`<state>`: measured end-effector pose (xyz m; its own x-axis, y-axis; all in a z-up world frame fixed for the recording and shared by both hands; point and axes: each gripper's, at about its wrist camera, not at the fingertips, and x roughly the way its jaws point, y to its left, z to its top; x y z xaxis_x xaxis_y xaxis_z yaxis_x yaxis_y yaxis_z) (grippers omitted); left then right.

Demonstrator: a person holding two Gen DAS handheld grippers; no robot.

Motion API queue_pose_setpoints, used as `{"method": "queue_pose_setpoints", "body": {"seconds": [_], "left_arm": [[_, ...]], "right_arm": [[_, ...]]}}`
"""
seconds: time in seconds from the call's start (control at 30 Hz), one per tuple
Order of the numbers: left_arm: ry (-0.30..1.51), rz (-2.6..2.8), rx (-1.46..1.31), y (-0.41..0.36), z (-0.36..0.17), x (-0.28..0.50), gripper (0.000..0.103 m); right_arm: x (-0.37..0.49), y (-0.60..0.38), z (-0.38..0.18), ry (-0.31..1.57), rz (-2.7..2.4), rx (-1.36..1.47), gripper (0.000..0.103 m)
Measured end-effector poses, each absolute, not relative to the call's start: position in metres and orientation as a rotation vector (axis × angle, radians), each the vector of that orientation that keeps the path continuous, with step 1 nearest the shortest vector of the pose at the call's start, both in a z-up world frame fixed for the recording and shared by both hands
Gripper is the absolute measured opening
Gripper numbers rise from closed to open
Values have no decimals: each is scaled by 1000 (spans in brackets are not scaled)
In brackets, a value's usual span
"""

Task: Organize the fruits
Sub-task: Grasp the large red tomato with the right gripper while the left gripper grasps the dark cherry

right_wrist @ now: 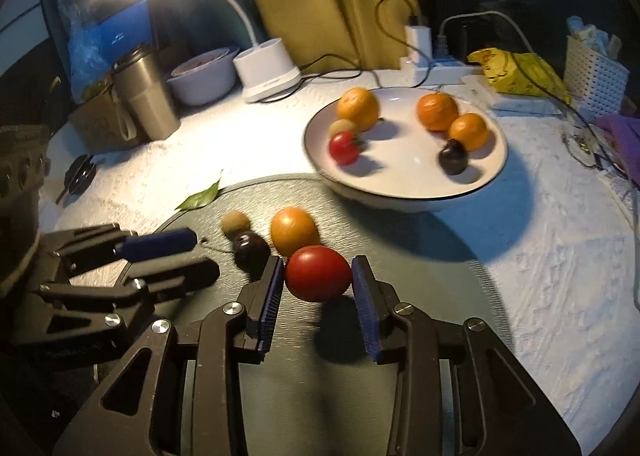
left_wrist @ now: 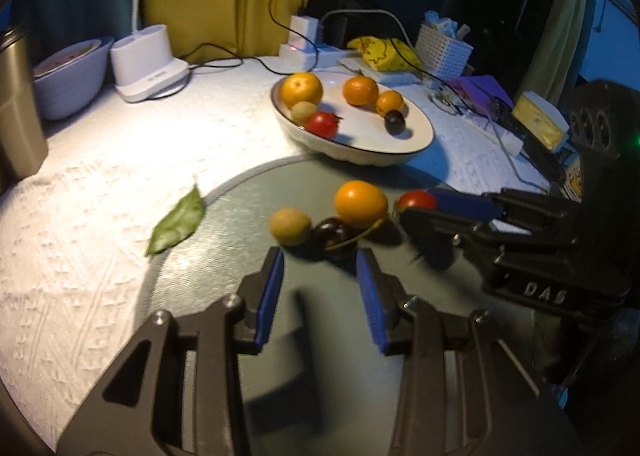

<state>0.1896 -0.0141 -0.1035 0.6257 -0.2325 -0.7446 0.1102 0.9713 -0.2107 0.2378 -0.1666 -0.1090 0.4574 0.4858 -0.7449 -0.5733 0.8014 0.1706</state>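
Observation:
A white bowl [left_wrist: 416, 136] [right_wrist: 404, 184] holds three oranges, a red tomato, a dark cherry and a small yellow-green fruit. On the round dark mat [left_wrist: 320, 336] [right_wrist: 420, 276] lie an orange [left_wrist: 361, 203] [right_wrist: 294, 230], a dark cherry [left_wrist: 331, 235] [right_wrist: 251, 249], a yellow-green fruit [left_wrist: 290, 225] [right_wrist: 236, 222] and a red tomato [left_wrist: 416, 201] [right_wrist: 318, 273]. My left gripper [left_wrist: 320, 268] [right_wrist: 182, 256] is open just short of the cherry. My right gripper [right_wrist: 316, 276] [left_wrist: 424, 208] has its pads at both sides of the tomato; I cannot tell whether they press on it.
A green leaf [left_wrist: 178, 222] [right_wrist: 200, 198] lies at the mat's left edge. A lamp base [left_wrist: 146, 64], a bowl [left_wrist: 70, 76], a steel tumbler [right_wrist: 144, 96], a power strip with cables [right_wrist: 424, 64], a yellow bag [right_wrist: 516, 70] and a white basket [right_wrist: 592, 76] stand along the back.

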Motion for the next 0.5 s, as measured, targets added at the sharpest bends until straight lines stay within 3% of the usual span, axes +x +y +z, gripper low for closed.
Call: {"method": "queue_pose_setpoints", "body": {"seconds": [0.5], "left_arm": [[903,-235,-135,-30,-117,219,39]], "right_arm": [[250,-202,-103,861,609,-49,38]]}}
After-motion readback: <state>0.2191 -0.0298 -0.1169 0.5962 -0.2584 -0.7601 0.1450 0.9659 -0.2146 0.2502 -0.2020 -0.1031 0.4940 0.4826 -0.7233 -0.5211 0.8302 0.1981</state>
